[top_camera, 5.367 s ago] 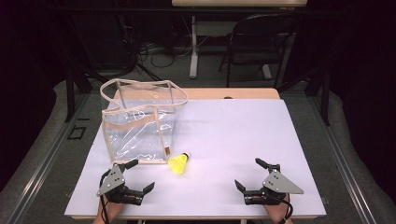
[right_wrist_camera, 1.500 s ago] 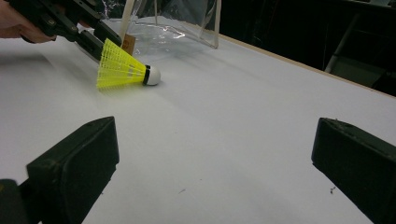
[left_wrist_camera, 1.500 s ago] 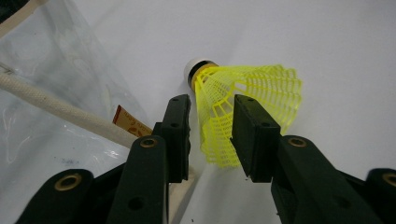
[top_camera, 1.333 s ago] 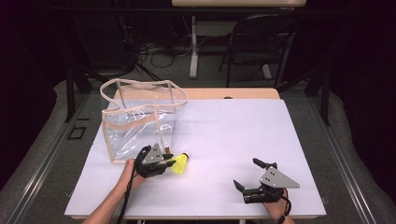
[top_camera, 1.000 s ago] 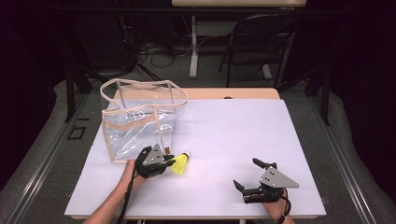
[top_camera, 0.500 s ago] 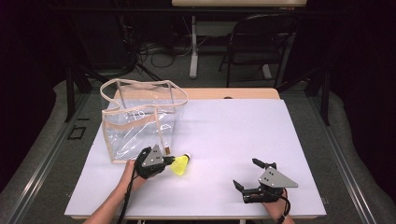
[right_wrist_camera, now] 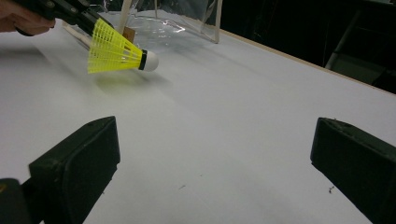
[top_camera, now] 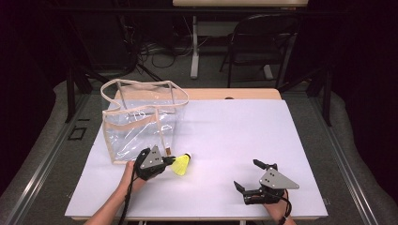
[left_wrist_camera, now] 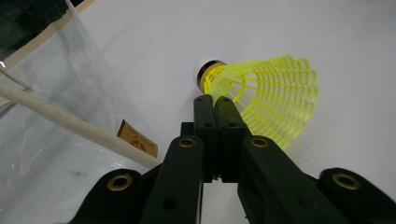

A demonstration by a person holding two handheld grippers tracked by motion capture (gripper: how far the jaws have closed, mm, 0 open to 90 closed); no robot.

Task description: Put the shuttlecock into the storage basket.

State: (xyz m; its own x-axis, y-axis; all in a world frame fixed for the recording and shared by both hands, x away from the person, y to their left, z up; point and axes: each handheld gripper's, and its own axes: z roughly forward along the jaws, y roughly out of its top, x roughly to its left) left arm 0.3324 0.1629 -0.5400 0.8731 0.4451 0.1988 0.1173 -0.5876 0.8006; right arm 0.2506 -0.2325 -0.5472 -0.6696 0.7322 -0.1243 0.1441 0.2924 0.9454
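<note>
A yellow shuttlecock (top_camera: 181,164) with a white cork tip hangs just above the white table, beside a clear plastic bag (top_camera: 138,123). My left gripper (top_camera: 165,161) is shut on the rim of its yellow skirt. In the left gripper view the jaws are pinched together on the shuttlecock (left_wrist_camera: 261,95), close to the cork. The right gripper view has the shuttlecock (right_wrist_camera: 116,50) lifted, with its shadow on the table below. Near the front right edge my right gripper (top_camera: 248,176) stands open with nothing between its jaws.
The clear bag has beige trim, standing handles and a loose strap (left_wrist_camera: 70,123) with a brown tag. The white board (top_camera: 244,136) covers a wooden table. A dark chair (top_camera: 263,42) and cables stand beyond the far edge.
My left gripper came from the front left edge to the shuttlecock beside the bag and shut on its skirt. In the last second it lifted slightly. The right gripper stayed put.
</note>
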